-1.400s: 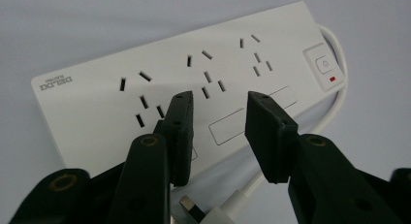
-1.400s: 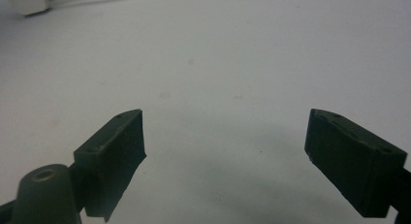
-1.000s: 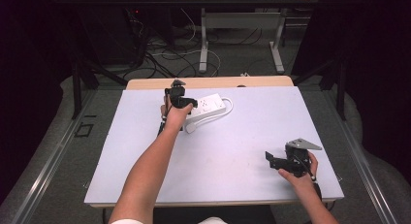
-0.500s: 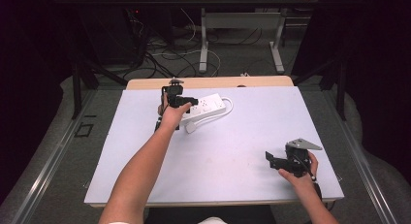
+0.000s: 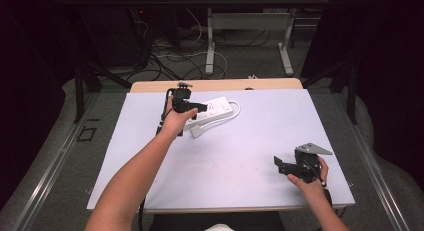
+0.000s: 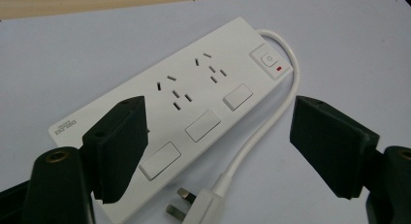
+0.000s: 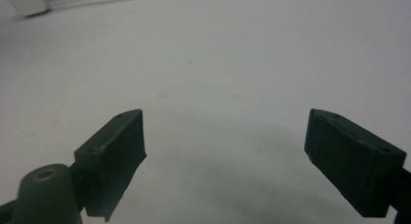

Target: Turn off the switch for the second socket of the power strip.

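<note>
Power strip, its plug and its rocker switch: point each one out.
Power strip (image 6: pixel 145 100): left gripper view, bare white top face beside the sockets.
Plug (image 6: pixel 186 204): left gripper view, on the metal pins.
Rocker switch (image 6: pixel 266 59): left gripper view, middle of the button at the cable end.

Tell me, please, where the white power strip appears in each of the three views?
High view: the power strip lies at the far side of the table, left of centre.
Left gripper view: the power strip runs diagonally across the middle, switch end at upper right.
Right gripper view: a white piece in the top left corner is probably the power strip; too little shows to be sure.
Shared landmark: the pale tabletop under it.
</note>
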Demonstrator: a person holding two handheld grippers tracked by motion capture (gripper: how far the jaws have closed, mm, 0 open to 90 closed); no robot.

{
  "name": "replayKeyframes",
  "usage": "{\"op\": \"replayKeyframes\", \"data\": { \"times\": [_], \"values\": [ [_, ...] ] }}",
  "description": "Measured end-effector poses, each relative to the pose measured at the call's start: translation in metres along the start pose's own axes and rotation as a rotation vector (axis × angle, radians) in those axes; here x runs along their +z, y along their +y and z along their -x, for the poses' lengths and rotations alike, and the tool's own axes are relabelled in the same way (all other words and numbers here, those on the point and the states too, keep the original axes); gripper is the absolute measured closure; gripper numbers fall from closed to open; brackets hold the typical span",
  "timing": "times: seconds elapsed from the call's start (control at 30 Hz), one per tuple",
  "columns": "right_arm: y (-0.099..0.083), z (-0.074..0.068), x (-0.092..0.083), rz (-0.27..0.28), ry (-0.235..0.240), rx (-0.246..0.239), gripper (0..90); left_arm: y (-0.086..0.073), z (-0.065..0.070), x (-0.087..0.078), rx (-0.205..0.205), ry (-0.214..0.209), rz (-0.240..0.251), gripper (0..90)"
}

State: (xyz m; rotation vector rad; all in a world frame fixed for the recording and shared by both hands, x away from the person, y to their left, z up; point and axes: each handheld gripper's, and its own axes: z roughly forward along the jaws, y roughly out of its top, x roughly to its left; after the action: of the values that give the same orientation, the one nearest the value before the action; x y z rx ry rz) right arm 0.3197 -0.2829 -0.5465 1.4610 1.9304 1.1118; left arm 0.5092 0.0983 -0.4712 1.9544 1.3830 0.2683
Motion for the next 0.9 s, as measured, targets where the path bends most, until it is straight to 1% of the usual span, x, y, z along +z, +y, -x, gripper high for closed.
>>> {"op": "replayKeyframes", "data": {
  "times": [0.07, 0.13, 0.17, 0.3, 0.4, 0.47, 0.53, 0.57, 0.67, 0.73, 0.9],
  "values": [
    [0.0, 0.0, 0.0, 0.0, 0.0, 0.001, 13.8, -0.001, 0.0, -0.004, 0.015, -0.005, -0.001, 21.5],
    [0.0, 0.0, 0.0, 0.0, 0.0, 0.001, 13.8, -0.002, 0.001, -0.008, 0.016, -0.012, 0.0, 21.5],
    [0.0, 0.0, 0.0, 0.001, -0.001, -0.003, 13.8, -0.002, 0.001, -0.01, 0.026, -0.017, 0.001, 21.3],
    [0.0, 0.0, 0.0, -0.001, -0.001, -0.002, 13.8, -0.004, 0.003, -0.019, 0.029, -0.028, 0.016, 16.3],
    [0.0, -0.001, 0.0, 0.0, -0.002, 0.0, 13.8, -0.005, 0.004, -0.026, 0.034, -0.033, 0.023, 15.4],
    [-0.001, -0.001, 0.0, 0.005, -0.007, -0.001, 13.8, -0.007, 0.005, -0.03, 0.04, -0.032, 0.025, 11.9],
    [-0.001, 0.0, 0.0, 0.006, -0.009, -0.006, 13.8, -0.009, 0.006, -0.034, 0.044, -0.036, 0.027, 5.3],
    [-0.001, -0.001, 0.0, 0.0, -0.003, 0.0, 13.8, -0.011, 0.006, -0.036, 0.052, -0.035, 0.031, 3.7],
    [-0.001, -0.001, 0.0, 0.001, -0.003, -0.003, 13.8, -0.015, 0.005, -0.043, 0.063, -0.05, 0.03, 0.8],
    [-0.001, -0.001, 0.0, 0.001, -0.003, -0.001, 13.8, -0.018, 0.005, -0.048, 0.065, -0.057, 0.038, 0.5],
    [-0.001, -0.001, 0.0, 0.0, -0.005, -0.006, 13.8, -0.027, 0.002, -0.059, 0.053, -0.072, 0.049, 0.5]
  ]
}}
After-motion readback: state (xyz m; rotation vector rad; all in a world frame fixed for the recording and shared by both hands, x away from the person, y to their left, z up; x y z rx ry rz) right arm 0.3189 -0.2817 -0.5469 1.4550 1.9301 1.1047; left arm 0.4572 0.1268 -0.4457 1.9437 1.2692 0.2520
